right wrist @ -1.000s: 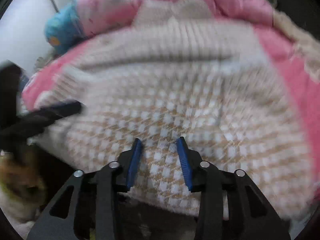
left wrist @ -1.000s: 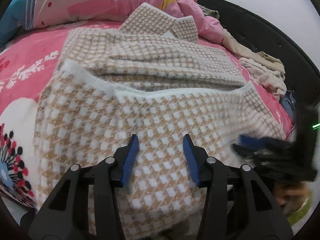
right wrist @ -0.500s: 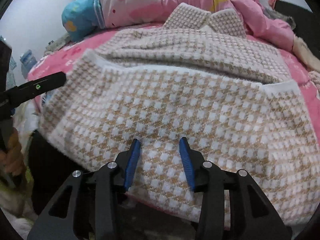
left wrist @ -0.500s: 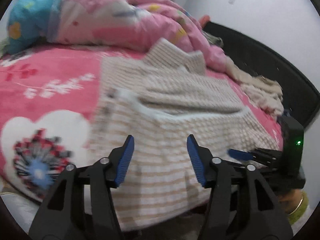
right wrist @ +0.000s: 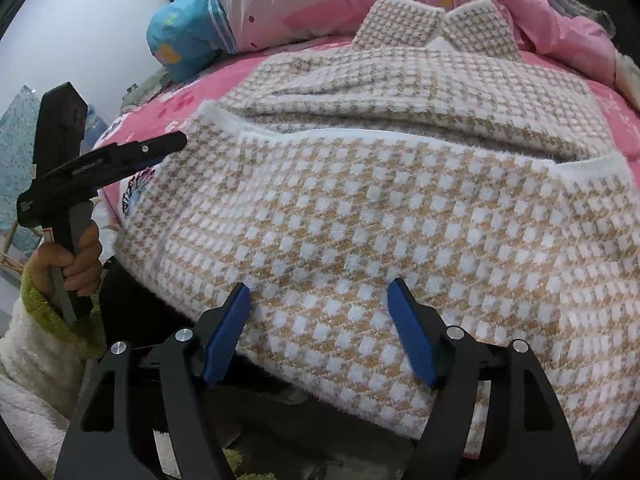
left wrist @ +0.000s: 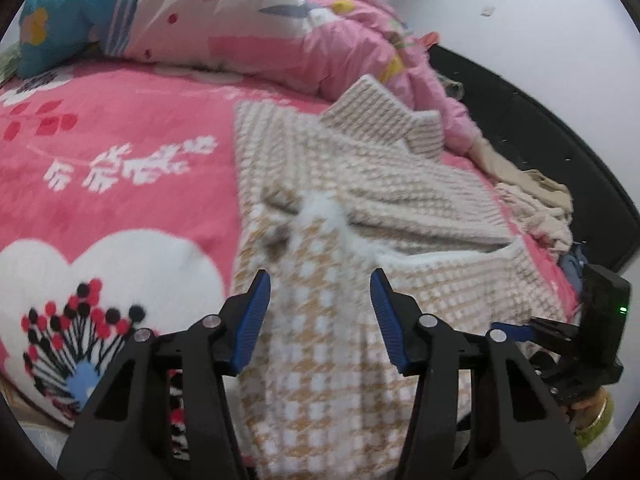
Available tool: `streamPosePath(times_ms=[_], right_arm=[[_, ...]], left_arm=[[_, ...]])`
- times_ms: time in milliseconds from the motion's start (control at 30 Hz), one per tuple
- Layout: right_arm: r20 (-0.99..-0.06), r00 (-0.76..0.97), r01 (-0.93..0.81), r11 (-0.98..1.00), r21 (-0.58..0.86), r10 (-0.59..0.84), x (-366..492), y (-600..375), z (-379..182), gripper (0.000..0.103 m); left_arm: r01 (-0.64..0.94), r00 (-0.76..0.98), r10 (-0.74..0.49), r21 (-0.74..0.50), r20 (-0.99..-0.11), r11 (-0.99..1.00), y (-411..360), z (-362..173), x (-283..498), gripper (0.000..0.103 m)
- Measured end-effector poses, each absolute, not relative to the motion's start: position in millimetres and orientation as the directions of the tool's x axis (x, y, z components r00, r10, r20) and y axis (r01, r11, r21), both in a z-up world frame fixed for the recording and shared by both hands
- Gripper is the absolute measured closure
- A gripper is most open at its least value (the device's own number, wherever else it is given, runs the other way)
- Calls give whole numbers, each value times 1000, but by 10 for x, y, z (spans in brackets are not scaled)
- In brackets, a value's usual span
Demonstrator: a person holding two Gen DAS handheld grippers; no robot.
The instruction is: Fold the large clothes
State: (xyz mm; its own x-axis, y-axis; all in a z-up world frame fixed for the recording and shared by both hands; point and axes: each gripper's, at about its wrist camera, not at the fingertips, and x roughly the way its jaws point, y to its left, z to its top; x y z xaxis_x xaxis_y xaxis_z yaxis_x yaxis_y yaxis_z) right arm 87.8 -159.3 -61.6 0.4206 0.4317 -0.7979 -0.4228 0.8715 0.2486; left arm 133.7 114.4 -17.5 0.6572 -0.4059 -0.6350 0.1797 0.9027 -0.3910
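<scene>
A: Where does the houndstooth sweater (right wrist: 400,208) lie now?

B: On the pink bed (left wrist: 120,184), collar (right wrist: 432,24) at twelve o'clock toward the heaped quilt (left wrist: 248,32), near edge hanging over the mattress side at six o'clock. Lower part is doubled up over the body; its white hem band runs across the middle from nine to three o'clock.

A: So one fold is in?

B: My reading: one crosswise fold is done. In the left wrist view the fold's corner at about eleven o'clock from the tongs looks bunched and blurred, not flat. Sleeves appear tucked under; I cannot confirm.

A: State of the tongs?

B: Left tongs (left wrist: 320,320): parted, narrowing slightly, blue pads either side of the cloth without pressing it. Right tongs (right wrist: 320,328): spread and widening, hovering over the near edge, nothing pinched. Neither one holds the sweater.

A: What remains?

B: Likely smoothing that corner, then at least one more fold to make a compact bundle. The pile of pale clothes (left wrist: 536,200) at two o'clock by the dark bed frame looks unfolded.
</scene>
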Motion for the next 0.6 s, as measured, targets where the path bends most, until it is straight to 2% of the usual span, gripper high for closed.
streamPosePath(times_ms=[67, 200, 300, 400, 467, 567, 600], right_arm=[[-799, 423, -432, 870, 238, 428, 867, -1573, -618, 31], [-796, 427, -440, 868, 231, 428, 850, -1555, -624, 27], [-791, 429, -438, 866, 242, 437, 849, -1574, -627, 27], [-789, 430, -439, 865, 242, 439, 854, -1580, -628, 27], [-788, 431, -440, 865, 241, 439, 854, -1577, -629, 26], [-786, 433, -439, 865, 243, 440, 850, -1580, -627, 26], [-786, 435, -438, 866, 243, 441, 849, -1584, -627, 26]], left_arm=[[184, 640, -408, -386, -651, 904, 1113, -199, 1407, 54], [117, 554, -380, -382, -741, 916, 1095, -452, 1711, 54], [130, 568, -427, -435, -704, 891, 1107, -412, 1755, 57], [253, 571, -562, -523, -598, 814, 1056, -262, 1635, 58], [265, 568, -537, -479, -624, 837, 976, -253, 1594, 57], [175, 535, -398, -363, -746, 915, 896, -409, 1672, 58], [164, 532, -383, -352, -756, 922, 890, -430, 1680, 59]])
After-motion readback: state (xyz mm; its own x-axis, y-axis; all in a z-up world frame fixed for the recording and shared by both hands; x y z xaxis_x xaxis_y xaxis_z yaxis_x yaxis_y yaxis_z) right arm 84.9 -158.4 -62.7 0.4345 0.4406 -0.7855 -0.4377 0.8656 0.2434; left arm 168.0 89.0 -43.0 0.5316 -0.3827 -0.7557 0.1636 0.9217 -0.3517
